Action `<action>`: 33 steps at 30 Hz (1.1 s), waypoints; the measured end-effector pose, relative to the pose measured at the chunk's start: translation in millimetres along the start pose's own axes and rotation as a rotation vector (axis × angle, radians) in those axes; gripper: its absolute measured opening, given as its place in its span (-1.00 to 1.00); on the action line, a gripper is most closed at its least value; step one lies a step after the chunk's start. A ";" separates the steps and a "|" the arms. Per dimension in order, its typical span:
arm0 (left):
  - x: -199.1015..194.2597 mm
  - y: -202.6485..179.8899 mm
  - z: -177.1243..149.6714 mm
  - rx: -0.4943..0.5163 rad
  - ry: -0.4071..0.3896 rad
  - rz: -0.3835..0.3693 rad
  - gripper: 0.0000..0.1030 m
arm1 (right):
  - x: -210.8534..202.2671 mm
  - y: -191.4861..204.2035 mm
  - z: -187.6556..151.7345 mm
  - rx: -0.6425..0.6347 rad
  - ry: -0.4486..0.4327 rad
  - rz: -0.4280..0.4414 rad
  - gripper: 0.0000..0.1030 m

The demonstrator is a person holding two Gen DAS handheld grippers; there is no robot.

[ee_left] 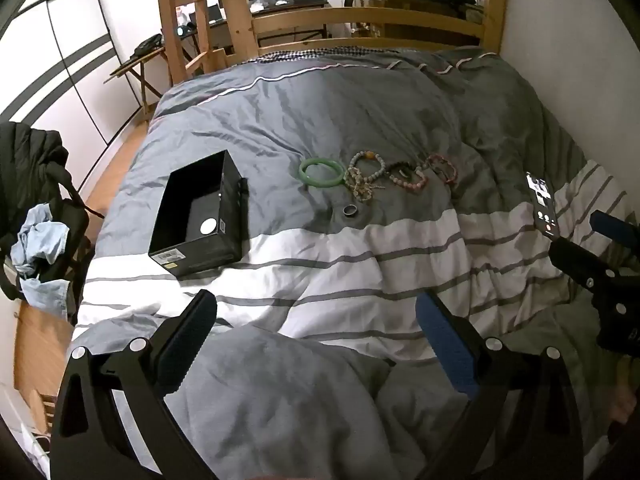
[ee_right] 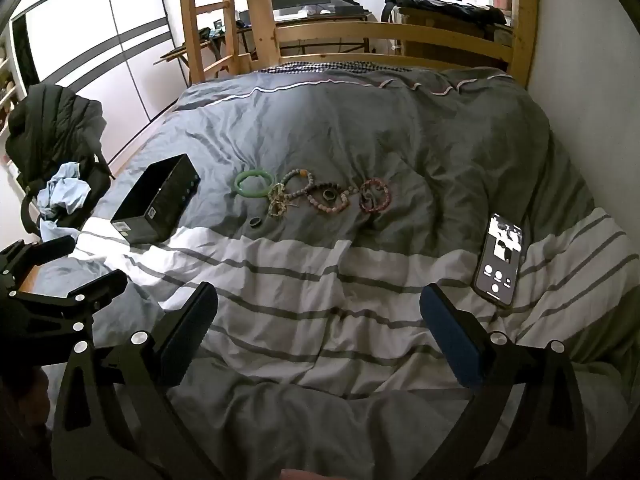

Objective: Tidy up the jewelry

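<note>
Jewelry lies in a row on the grey duvet: a green bangle (ee_left: 322, 172) (ee_right: 254, 184), a grey bead bracelet (ee_left: 367, 166) (ee_right: 297, 184), a pink bead bracelet (ee_left: 408, 179) (ee_right: 328, 200), a dark red bracelet (ee_left: 442, 167) (ee_right: 374, 195) and a dark ring (ee_left: 350, 211) (ee_right: 255, 222) in front. An open black box (ee_left: 200, 216) (ee_right: 158, 208) stands left of them. My left gripper (ee_left: 316, 344) is open and empty, well short of the jewelry. My right gripper (ee_right: 318, 332) is open and empty, also short of it.
A phone (ee_right: 498, 258) (ee_left: 543, 205) with a lit screen lies on the striped duvet (ee_right: 320, 272) at the right. A chair with a dark jacket (ee_right: 52, 136) stands left of the bed. The wooden bed rail (ee_right: 392, 36) runs along the far end.
</note>
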State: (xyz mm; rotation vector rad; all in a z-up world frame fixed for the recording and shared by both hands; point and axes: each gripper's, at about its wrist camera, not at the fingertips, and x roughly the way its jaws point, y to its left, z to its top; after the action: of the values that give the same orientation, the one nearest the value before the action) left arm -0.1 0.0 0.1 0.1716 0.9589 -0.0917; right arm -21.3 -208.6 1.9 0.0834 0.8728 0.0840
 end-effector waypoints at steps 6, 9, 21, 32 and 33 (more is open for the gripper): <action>1.9 2.6 -0.3 -0.004 0.003 -0.003 0.91 | 0.0 -0.4 0.1 0.001 0.004 0.002 0.93; -0.2 0.1 0.0 0.000 0.000 -0.001 0.91 | -0.1 -0.6 0.0 0.001 0.002 -0.001 0.93; -2.7 -2.0 1.7 -0.004 0.002 -0.016 0.91 | 0.7 -1.2 0.2 0.002 0.005 -0.003 0.93; -4.1 4.0 -2.8 -0.005 0.006 -0.015 0.91 | 1.0 -0.5 0.1 0.000 0.006 -0.004 0.93; -4.3 4.3 -2.9 -0.005 0.006 -0.015 0.91 | 1.1 -0.4 0.0 0.000 0.006 -0.004 0.93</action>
State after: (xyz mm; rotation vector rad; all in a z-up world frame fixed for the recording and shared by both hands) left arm -4.2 4.9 2.4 0.1600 0.9663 -0.1026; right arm -20.6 -209.0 1.1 0.0810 0.8786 0.0804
